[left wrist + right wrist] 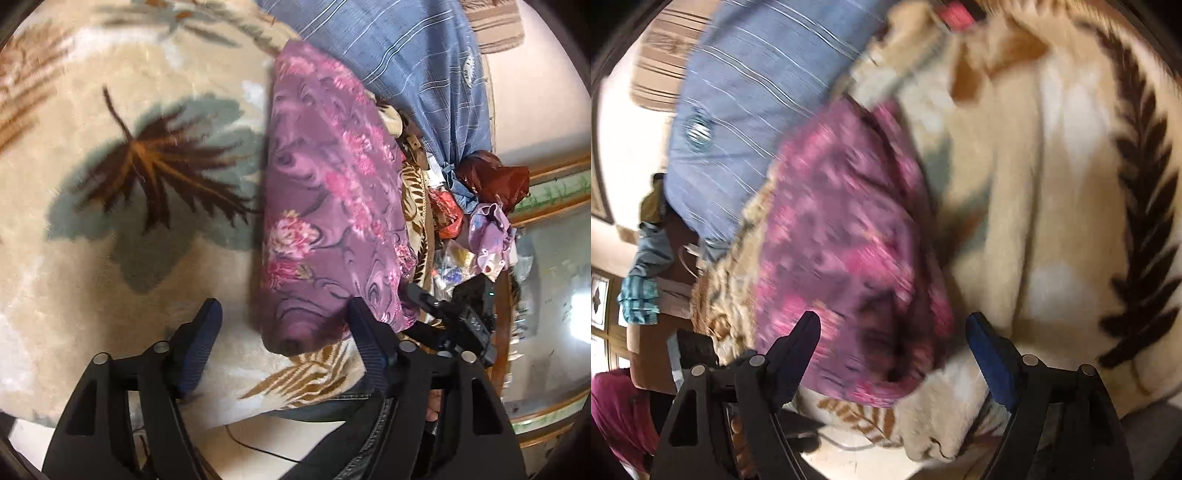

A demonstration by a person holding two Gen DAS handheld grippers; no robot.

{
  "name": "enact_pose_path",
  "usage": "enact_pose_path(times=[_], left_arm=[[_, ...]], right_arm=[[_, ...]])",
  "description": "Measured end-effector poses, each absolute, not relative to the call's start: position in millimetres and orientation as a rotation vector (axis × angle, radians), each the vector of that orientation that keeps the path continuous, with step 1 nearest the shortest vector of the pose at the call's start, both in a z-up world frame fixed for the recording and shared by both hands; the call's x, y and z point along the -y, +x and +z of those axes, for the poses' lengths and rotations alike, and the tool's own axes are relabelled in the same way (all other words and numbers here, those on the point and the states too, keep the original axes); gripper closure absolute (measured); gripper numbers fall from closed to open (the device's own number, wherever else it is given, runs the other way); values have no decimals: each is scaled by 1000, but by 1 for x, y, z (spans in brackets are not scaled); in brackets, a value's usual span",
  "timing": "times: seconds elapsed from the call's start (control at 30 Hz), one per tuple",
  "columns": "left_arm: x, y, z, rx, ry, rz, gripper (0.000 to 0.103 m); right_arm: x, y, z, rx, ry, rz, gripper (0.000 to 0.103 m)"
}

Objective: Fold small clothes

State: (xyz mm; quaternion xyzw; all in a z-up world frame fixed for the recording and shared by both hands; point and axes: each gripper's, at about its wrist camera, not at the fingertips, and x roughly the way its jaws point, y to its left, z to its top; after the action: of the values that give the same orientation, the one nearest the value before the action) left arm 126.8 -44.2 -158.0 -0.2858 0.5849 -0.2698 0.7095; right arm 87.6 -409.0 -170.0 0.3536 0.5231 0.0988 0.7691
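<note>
A purple cloth with pink flowers [325, 206] lies in a long folded strip on a cream blanket with a brown leaf pattern [110, 258]. My left gripper [284, 314] is open at the cloth's near end; its right finger [369, 347] is beside the cloth's edge and the left finger stands over bare blanket. In the blurred right wrist view the same purple cloth [842, 240] runs up from between the fingers. My right gripper [893, 321] is open wide over the cloth's near end, and its pads do not press on it.
A blue striped cushion [406, 55] lies behind the cloth. A heap of mixed clothes [476, 221] and a wooden frame [554, 206] are at the right. A teal cloth [639, 295], a brown box [646, 354] and a magenta cloth [617, 413] are at the left.
</note>
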Motion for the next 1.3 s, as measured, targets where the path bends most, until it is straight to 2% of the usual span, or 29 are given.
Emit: enact_pose_path(times=[0.07, 0.13, 0.17, 0.2, 0.27, 0.3, 0.4, 0.47, 0.5, 0.53, 0.57, 0.6, 0.67, 0.7, 0.73, 0.77, 0.8, 0.9, 1.03, 1.17, 1.3], left_arm=[[49, 125, -165, -1310, -671, -615, 31], [52, 122, -170, -1308, -697, -629, 31], [56, 121, -173, -1302, -710, -641, 31], [55, 119, -175, -1290, -711, -643, 32], [56, 116, -173, -1285, -707, -645, 57], [55, 114, -167, -1279, -705, -636, 59], [48, 103, -136, -1255, -672, -623, 63], [44, 94, -126, -1262, -623, -634, 62], [45, 91, -132, -1288, -570, -622, 60], [47, 91, -141, -1314, -509, -585, 56], [47, 92, -152, -1339, -469, -538, 47], [42, 93, -156, -1341, -499, -546, 41], [28, 93, -148, -1305, -597, -608, 42], [17, 93, -134, -1231, -611, -612, 42], [8, 94, -122, -1174, -599, -593, 37], [1, 99, -111, -1132, -579, -569, 30], [-2, 107, -107, -1119, -568, -558, 27], [2, 148, -110, -1197, -574, -541, 27], [21, 214, -130, -1239, -587, -540, 27], [39, 260, -154, -1263, -606, -552, 27], [55, 264, -153, -1217, -601, -619, 27]], right_arm=[[412, 88, -170, -1122, 793, 215, 23], [411, 90, -172, -1124, 795, 213, 33], [409, 91, -172, -1119, 800, 236, 64], [413, 89, -175, -1129, 807, 247, 78], [412, 91, -177, -1149, 798, 245, 80], [413, 91, -175, -1149, 792, 247, 84], [409, 73, -154, -1102, 794, 268, 87], [404, 56, -149, -1104, 777, 277, 87], [399, 53, -157, -1144, 759, 264, 84], [393, 53, -167, -1197, 740, 238, 78], [386, 56, -179, -1264, 704, 202, 69], [381, 60, -182, -1284, 675, 195, 67], [380, 56, -159, -1208, 641, 196, 64], [383, 52, -148, -1171, 621, 174, 50], [387, 46, -134, -1125, 608, 150, 39], [394, 43, -117, -1051, 619, 142, 22], [399, 43, -106, -1004, 631, 157, 14], [404, 75, -89, -955, 619, 270, 10], [409, 156, -115, -1039, 648, 284, 10], [413, 197, -149, -1086, 657, 272, 24], [413, 196, -160, -1076, 708, 346, 25]])
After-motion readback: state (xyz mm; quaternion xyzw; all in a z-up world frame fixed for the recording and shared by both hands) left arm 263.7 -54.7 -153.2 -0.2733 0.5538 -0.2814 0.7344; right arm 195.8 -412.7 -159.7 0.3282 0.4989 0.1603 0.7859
